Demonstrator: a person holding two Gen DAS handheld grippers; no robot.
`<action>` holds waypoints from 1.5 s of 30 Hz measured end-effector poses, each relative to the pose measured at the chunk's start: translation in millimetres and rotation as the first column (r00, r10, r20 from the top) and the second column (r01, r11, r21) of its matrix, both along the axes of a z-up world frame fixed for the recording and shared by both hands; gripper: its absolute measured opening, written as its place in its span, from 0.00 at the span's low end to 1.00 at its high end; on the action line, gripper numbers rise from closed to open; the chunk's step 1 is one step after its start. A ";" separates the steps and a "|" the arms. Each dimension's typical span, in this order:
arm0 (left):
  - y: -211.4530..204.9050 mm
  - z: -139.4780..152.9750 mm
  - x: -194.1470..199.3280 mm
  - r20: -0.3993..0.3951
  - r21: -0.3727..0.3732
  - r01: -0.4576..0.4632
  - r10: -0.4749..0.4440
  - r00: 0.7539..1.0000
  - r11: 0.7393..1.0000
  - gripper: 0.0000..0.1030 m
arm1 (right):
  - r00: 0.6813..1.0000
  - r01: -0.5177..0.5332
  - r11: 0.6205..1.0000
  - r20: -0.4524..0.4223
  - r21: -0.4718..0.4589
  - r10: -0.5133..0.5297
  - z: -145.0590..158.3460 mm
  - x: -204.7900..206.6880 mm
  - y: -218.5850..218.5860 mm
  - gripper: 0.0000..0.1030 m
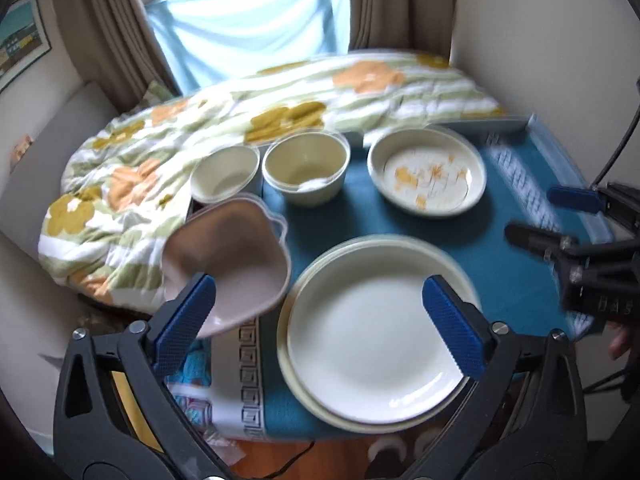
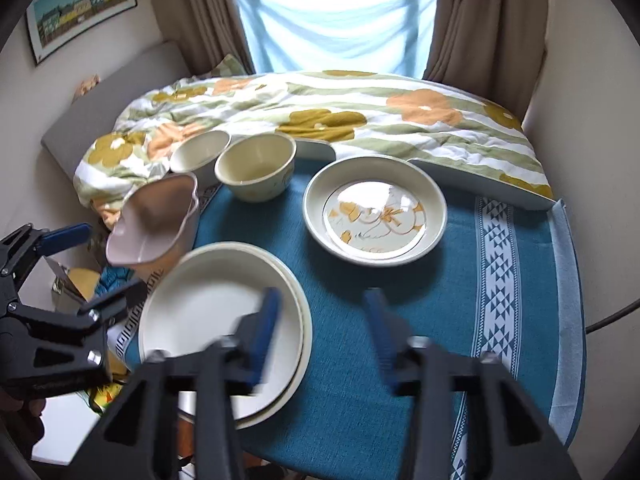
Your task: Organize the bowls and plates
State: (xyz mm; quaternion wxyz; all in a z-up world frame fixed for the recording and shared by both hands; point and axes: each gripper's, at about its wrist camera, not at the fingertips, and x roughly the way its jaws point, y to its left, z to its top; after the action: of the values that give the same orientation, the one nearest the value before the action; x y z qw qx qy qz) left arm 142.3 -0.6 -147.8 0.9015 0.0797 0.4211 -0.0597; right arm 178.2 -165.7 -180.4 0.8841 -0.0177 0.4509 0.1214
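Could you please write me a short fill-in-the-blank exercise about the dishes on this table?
1. The white round plate rests on top of a cream ____.
2. The shallow cream dish has an ____ flower pattern inside.
3. The tablecloth under the dishes is mainly ____.
4. The pink scalloped bowl is tilted at the table's ____ edge.

Missing words: plate; orange; teal blue; left

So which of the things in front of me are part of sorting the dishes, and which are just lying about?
Part of the job:
- stacked white plates
- flowered dish
- two cream bowls
- tilted pink bowl

Just lying about:
- flowered duvet
- teal tablecloth
- framed picture
- curtains
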 end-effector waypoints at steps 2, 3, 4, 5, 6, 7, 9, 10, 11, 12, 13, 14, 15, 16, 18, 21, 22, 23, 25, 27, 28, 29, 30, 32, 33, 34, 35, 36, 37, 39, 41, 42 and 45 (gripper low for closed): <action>-4.1 12.9 14.3 0.003 -0.075 0.036 -0.036 0.999 0.997 1.00 | 0.999 0.032 0.998 0.032 0.055 -0.033 17.1 1.5 -16.8 0.99; -6.5 15.2 24.5 -0.014 -0.104 0.034 -0.036 0.999 0.994 0.99 | 0.998 0.048 0.996 0.039 0.068 -0.051 23.7 4.1 -26.0 0.99; -8.4 15.6 34.5 -0.034 -0.134 0.024 -0.029 0.999 0.991 1.00 | 0.997 0.066 0.996 0.034 0.065 -0.068 28.8 8.7 -35.0 0.99; -9.7 15.2 43.8 -0.056 -0.168 0.011 -0.020 0.998 0.986 1.00 | 0.997 0.074 0.996 0.019 0.056 -0.075 33.1 14.1 -43.4 0.99; -10.3 14.2 53.3 -0.078 -0.206 -0.006 -0.010 0.997 0.978 1.00 | 0.997 0.078 0.996 0.014 0.052 -0.079 37.0 19.8 -51.6 0.99; -10.5 12.6 61.0 -0.096 -0.241 -0.022 -0.001 0.995 0.970 0.99 | 0.996 0.083 0.995 0.024 0.046 -0.084 41.3 25.4 -60.6 0.99; -14.8 5.6 73.1 -0.124 -0.294 -0.055 0.019 0.992 0.954 0.99 | 0.994 0.094 0.995 0.057 0.025 -0.095 48.0 38.5 -76.5 0.99; -17.4 1.2 78.8 -0.138 -0.306 -0.073 0.032 0.990 0.949 0.99 | 0.994 0.093 0.996 0.058 0.014 -0.094 48.4 47.6 -84.3 0.99; -21.4 -4.6 84.2 -0.153 -0.315 -0.089 0.042 0.987 0.945 0.99 | 0.996 0.080 0.997 0.043 0.010 -0.080 46.6 59.0 -91.0 0.99; -25.2 -12.1 88.1 -0.169 -0.324 -0.107 0.054 0.984 0.940 0.99 | 0.998 0.063 0.998 0.023 0.011 -0.063 43.0 71.3 -97.6 0.99; -28.3 -19.8 93.6 -0.188 -0.332 -0.128 0.068 0.980 0.934 0.99 | 0.999 0.044 0.999 0.008 0.016 -0.044 39.1 83.5 -103.8 0.99; -32.0 -27.7 99.4 -0.211 -0.340 -0.154 0.085 0.974 0.928 0.98 | 1.000 0.018 0.999 -0.009 0.026 -0.018 33.5 95.7 -109.0 0.99; -35.7 -36.7 104.5 -0.234 -0.347 -0.183 0.104 0.967 0.920 0.97 | 1.000 -0.003 0.999 -0.029 0.037 0.004 26.7 107.9 -113.0 0.99; -39.3 -45.6 110.5 -0.257 -0.352 -0.210 0.122 0.959 0.912 0.93 | 0.998 -0.022 0.999 -0.052 0.046 0.024 18.5 120.2 -116.0 0.99; -46.5 -65.1 123.9 -0.302 -0.355 -0.259 0.152 0.941 0.898 0.85 | 0.993 -0.066 0.996 -0.097 0.064 0.072 -0.8 143.0 -121.2 0.94; -51.7 -95.9 142.0 -0.374 -0.351 -0.335 0.197 0.906 0.874 0.68 | 0.972 -0.141 0.984 -0.176 0.105 0.158 -33.3 173.2 -122.8 0.74; -51.7 -105.5 146.7 -0.396 -0.350 -0.358 0.210 0.894 0.865 0.62 | 0.963 -0.162 0.980 -0.199 0.115 0.183 -43.7 181.0 -121.1 0.68; -52.1 -114.4 150.9 -0.416 -0.347 -0.378 0.221 0.882 0.858 0.56 | 0.954 -0.183 0.976 -0.217 0.121 0.206 -53.4 188.5 -119.8 0.62; -54.1 -129.3 158.9 -0.444 -0.337 -0.404 0.235 0.865 0.850 0.48 | 0.937 -0.221 0.966 -0.244 0.134 0.249 -70.8 200.3 -115.8 0.56; -57.0 -140.2 164.1 -0.465 -0.324 -0.420 0.244 0.851 0.848 0.42 | 0.921 -0.251 0.956 -0.267 0.153 0.285 -85.0 209.2 -112.3 0.49; -58.6 -143.9 166.4 -0.471 -0.320 -0.426 0.248 0.847 0.846 0.39 | 0.914 -0.265 0.950 -0.271 0.164 0.302 -90.3 211.8 -110.8 0.45; -59.7 -147.2 168.4 -0.476 -0.316 -0.430 0.251 0.843 0.846 0.36 | 0.909 -0.279 0.945 -0.272 0.170 0.317 -94.0 214.4 -108.8 0.42; -60.4 -149.2 170.5 -0.480 -0.313 -0.432 0.252 0.840 0.846 0.34 | 0.904 -0.291 0.941 -0.272 0.171 0.329 -97.4 216.7 -106.8 0.41; -62.3 -152.5 173.0 -0.483 -0.302 -0.437 0.259 0.836 0.847 0.31 | 0.897 -0.312 0.934 -0.271 0.174 0.350 -102.2 220.7 -102.9 0.33; -63.2 -153.3 174.9 -0.484 -0.296 -0.438 0.262 0.835 0.849 0.31 | 0.893 -0.317 0.931 -0.275 0.178 0.357 -104.4 222.8 -100.9 0.33; -64.1 -154.0 176.5 -0.484 -0.288 -0.438 0.265 0.834 0.852 0.31 | 0.890 -0.319 0.930 -0.281 0.182 0.360 -106.6 225.2 -100.2 0.33; -65.3 -154.4 177.7 -0.482 -0.279 -0.435 0.267 0.834 0.856 0.29 | 0.888 -0.320 0.929 -0.283 0.184 0.362 -108.2 226.0 -99.5 0.31; -65.8 -155.1 179.0 -0.483 -0.273 -0.434 0.268 0.834 0.859 0.27 | 0.887 -0.325 0.927 -0.281 0.188 0.368 -108.8 226.7 -99.5 0.29; -65.5 -155.8 179.1 -0.483 -0.264 -0.436 0.273 0.832 0.860 0.24 | 0.884 -0.329 0.924 -0.280 0.193 0.373 -109.5 227.1 -98.9 0.28; -63.4 -157.1 178.9 -0.484 -0.252 -0.445 0.287 0.827 0.859 0.17 | 0.881 -0.335 0.923 -0.283 0.191 0.379 -112.0 228.7 -98.1 0.26; -60.6 -157.5 178.3 -0.482 -0.263 -0.453 0.290 0.826 0.852 0.15 | 0.878 -0.342 0.921 -0.286 0.188 0.384 -114.5 228.4 -96.9 0.17; -59.9 -157.3 178.0 -0.480 -0.262 -0.453 0.292 0.827 0.852 0.15 | 0.877 -0.344 0.920 -0.288 0.185 0.386 -116.1 230.3 -95.7 0.13; -62.0 -156.2 178.1 -0.471 -0.245 -0.447 0.298 0.831 0.860 0.14 | 0.879 -0.348 0.921 -0.280 0.174 0.385 -116.5 229.2 -94.6 0.13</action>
State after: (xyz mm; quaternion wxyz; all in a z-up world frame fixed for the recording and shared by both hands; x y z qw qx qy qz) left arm 320.4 -62.6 -304.0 0.7840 -0.1791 0.5936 0.0317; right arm 407.3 -260.2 -296.9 0.7630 -0.0310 0.5640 0.3144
